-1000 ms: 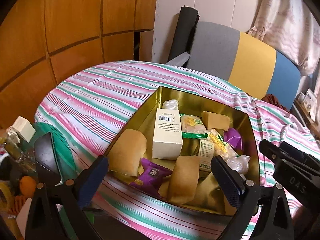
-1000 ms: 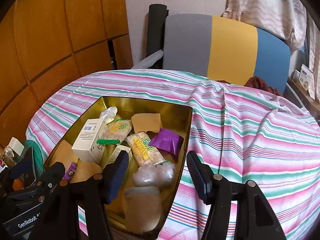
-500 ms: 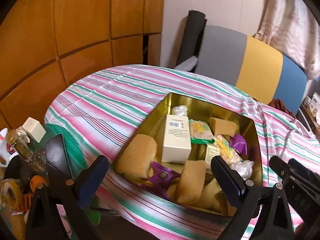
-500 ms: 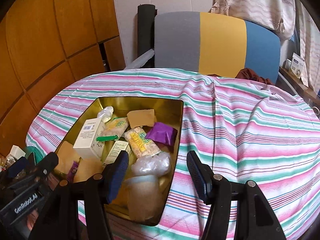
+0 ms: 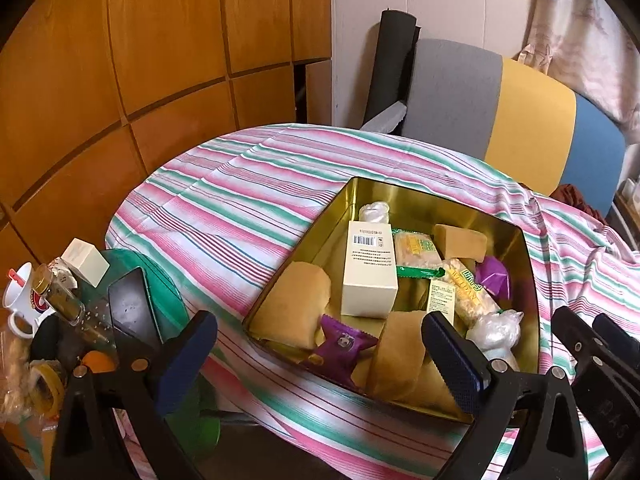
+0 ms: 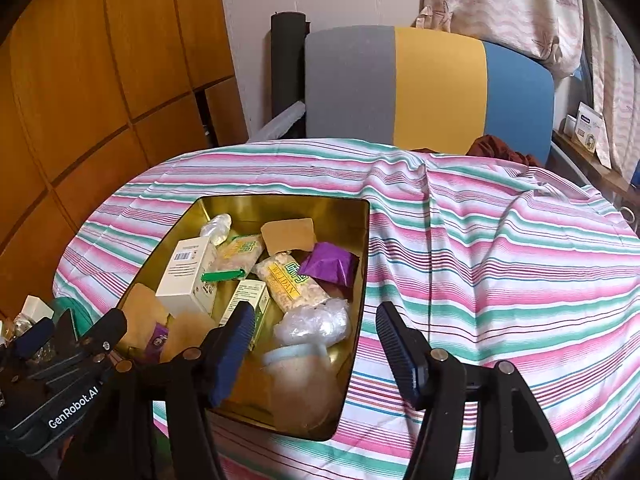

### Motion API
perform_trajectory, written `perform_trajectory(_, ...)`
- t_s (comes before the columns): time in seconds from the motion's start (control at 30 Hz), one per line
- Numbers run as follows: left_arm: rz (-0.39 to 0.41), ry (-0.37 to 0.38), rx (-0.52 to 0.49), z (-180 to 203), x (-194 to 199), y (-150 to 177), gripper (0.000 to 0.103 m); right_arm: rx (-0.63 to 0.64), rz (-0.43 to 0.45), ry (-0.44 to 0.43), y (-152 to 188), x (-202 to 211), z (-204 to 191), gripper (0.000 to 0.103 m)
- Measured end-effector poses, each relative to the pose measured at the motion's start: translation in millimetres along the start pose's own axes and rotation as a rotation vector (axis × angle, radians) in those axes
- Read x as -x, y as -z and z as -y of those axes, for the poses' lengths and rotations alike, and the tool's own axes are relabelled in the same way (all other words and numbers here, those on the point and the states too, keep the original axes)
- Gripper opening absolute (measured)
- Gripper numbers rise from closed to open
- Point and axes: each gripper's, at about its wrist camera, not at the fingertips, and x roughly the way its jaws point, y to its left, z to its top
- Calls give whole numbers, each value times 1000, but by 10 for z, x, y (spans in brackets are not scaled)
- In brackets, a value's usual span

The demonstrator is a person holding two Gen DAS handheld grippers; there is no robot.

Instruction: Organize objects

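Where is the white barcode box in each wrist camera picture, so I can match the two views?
Left wrist view: the white barcode box lies mid-frame, in the middle of the gold tin, barcode at its far end.
Right wrist view: the same box sits left of centre, near the tin's left wall.
Shared landmark: the grey, yellow and blue chair back behind the table.

A tin (image 6: 362, 248) sits on the table (image 6: 500, 248), on its left part. In the tin, a box (image 6: 186, 272) lies at the left. A snack bar (image 6: 290, 284) lies right of the box. A wrapper (image 6: 328, 266) lies right of the bar, by the right wall. A plastic bag (image 6: 314, 324) lies near of the bar. A chair (image 6: 428, 88) stands behind the table. A mug (image 5: 20, 300) stands far left, off the table.
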Motion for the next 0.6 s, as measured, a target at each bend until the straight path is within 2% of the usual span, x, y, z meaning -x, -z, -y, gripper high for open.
perform_trajectory(0.27, -35, 3, -12, 2, -13, 12, 103, 0, -19, 13, 30, -20, -3, 64)
perform_trajectory(0.6, -16, -3, -40, 46, 30, 25, 103, -8, -17, 15, 33, -30, 19, 64)
